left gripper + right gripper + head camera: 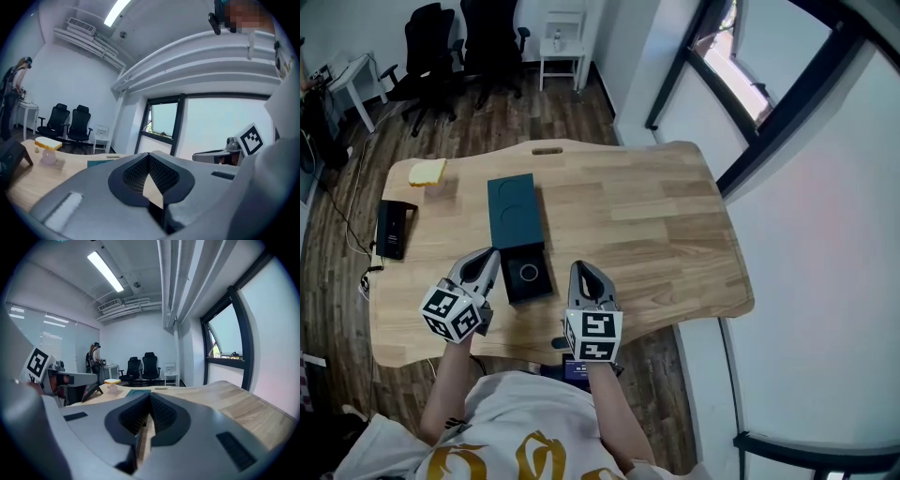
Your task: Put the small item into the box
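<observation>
Over the near edge of the desk [656, 225], the left gripper [490, 255] and right gripper [579, 268] hover with fingers clenched together, nothing between them. Between the two lies an open black box [528, 273] with a pale ring showing inside. A teal lid [513, 210] touches its 12 o'clock side. A black device [392, 229] lies at 9 o'clock. Farther off at 10 o'clock, the small pale round item [48, 157] sits just beside a yellow block [427, 172], well apart from the box.
</observation>
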The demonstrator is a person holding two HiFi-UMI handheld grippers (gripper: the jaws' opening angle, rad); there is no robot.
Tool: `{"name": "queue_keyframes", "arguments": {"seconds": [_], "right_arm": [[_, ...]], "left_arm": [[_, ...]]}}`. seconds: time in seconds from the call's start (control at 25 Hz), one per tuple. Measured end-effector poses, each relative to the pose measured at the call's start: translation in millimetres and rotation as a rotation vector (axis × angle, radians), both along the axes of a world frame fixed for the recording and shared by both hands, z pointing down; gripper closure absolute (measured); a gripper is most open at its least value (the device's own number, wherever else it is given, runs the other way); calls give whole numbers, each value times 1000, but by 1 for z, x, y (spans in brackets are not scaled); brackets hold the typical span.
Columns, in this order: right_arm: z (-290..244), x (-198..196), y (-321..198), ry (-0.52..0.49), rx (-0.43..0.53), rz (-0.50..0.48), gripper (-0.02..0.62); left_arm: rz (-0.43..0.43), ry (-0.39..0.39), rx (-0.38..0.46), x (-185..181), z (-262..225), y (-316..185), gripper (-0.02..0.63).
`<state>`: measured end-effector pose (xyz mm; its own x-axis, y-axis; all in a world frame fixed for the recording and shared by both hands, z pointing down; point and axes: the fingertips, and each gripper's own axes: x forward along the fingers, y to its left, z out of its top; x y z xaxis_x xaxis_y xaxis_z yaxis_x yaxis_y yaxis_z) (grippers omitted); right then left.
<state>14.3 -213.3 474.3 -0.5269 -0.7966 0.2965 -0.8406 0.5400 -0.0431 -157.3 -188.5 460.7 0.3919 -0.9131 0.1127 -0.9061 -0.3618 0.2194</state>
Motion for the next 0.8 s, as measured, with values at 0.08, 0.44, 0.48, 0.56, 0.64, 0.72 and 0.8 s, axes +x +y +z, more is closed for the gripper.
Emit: {"name": "queue_keyframes", "arguments": {"seconds": [0.08,0.44,0.48,0.56,0.64,0.72,0.8], "right_arm": [[-1,-1,4,2,1,-3,592],[5,0,12,-6,-10,-26,592],[6,0,12,-5,-13,-27,592],[9,1,12,-4,-17,-25,592],[11,1,12,-4,-20,-24,591],[11,1,11,-5,-22,-23,591],[12,2,9,-5,-22,-23,592]], "left_arm": [[-29,-36,6,-3,-1,0,603],[-43,-26,-32,-5,5,1,603],[-43,-34,-36,-5,7,1,603],[-37,-48,-43,-4,10,1,603],[-29,-60,-49,-2,14,0,603],[-22,-77,-55,0,16,0,603],[-15,-108,-59,1,16,-1,603]]}}
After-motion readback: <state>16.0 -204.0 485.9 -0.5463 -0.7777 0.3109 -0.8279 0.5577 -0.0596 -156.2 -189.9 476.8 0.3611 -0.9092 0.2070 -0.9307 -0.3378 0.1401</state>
